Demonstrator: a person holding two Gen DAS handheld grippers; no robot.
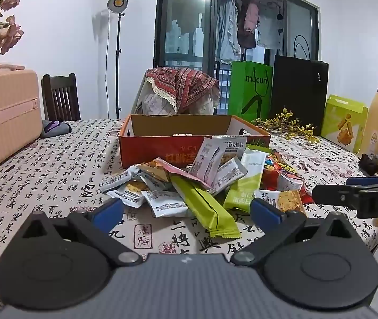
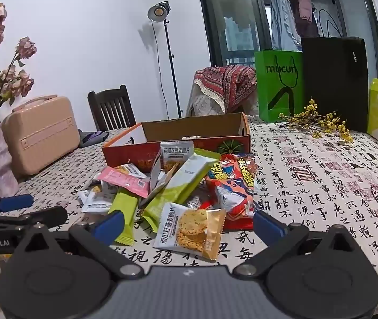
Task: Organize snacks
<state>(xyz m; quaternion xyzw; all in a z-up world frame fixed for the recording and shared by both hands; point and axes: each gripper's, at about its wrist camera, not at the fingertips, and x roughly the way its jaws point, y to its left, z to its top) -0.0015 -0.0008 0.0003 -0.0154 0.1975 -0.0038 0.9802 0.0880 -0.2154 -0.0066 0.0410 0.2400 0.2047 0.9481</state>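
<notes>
Left wrist view: the left gripper hangs low over the calligraphy-print tablecloth, jaws spread wide and holding nothing, its blue pads either side of the near edge of the snack pile. A long lime-green packet lies toward the camera between the pads. The pile rests against the front wall of an open orange cardboard box. Behind stand a green bag lettered "mucun" and a black paper bag. The right gripper enters from the right, marked "DAS", its jaw state unclear here. Right wrist view: the right gripper is released, empty, framing a white-and-gold oat crisp packet printed "南瓜籽燕麦脆片", just beside a red-orange snack bag. The left gripper shows at left, labelled "GenRobot.AI". A pink vanity case sits beyond.
</notes>
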